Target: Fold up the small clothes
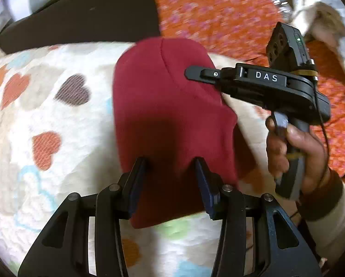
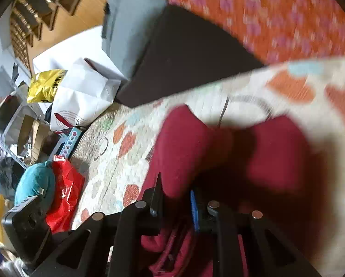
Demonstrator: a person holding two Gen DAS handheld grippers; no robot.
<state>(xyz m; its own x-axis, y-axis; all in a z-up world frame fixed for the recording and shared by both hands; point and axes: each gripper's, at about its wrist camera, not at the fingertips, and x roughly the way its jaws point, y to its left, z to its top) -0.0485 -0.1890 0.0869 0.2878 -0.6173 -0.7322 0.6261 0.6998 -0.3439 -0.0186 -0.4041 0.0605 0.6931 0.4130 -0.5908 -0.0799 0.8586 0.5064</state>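
A small dark red garment (image 1: 163, 115) lies folded lengthwise on a white quilt with coloured hearts (image 1: 45, 120). My left gripper (image 1: 171, 161) is open, its two fingers standing over the garment's near end. My right gripper (image 1: 190, 72) reaches in from the right with its tips on the garment's far right edge; from the side I cannot tell its jaw state there. In the right wrist view the right gripper (image 2: 175, 190) is open, with red cloth (image 2: 195, 147) lying between and under its fingers.
An orange flowered cloth (image 1: 218, 7) lies beyond the quilt. A dark slab (image 1: 84, 16) stands at the back left. Beside the bed are white bags (image 2: 80, 97), a yellow bag (image 2: 45, 85), a red bag (image 2: 64, 191) and a teal plush (image 2: 34, 184).
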